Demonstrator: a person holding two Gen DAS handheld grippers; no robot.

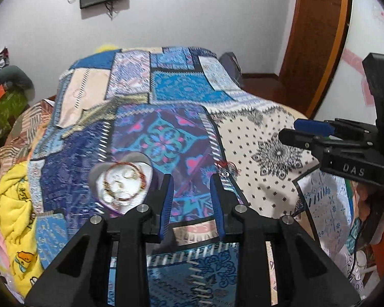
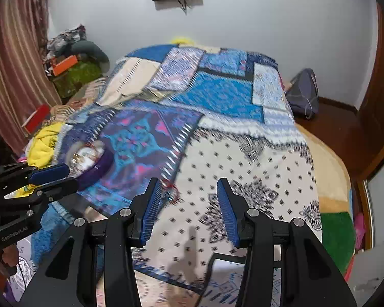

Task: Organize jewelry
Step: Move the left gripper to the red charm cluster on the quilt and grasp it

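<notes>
A heart-shaped jewelry box (image 1: pixel 123 186) sat open on the patchwork bedspread (image 1: pixel 181 89), toward the bed's left edge, with thin bangles (image 1: pixel 125 183) lying on its white lining. A small red-threaded piece (image 1: pixel 226 170) lay on the cloth just to its right, apart from the box. The left gripper (image 1: pixel 192 194) hung over the spread between them, fingers spread moderately and empty. The right gripper (image 2: pixel 189 209) hovered near the red piece, spread wide, holding nothing
</notes>
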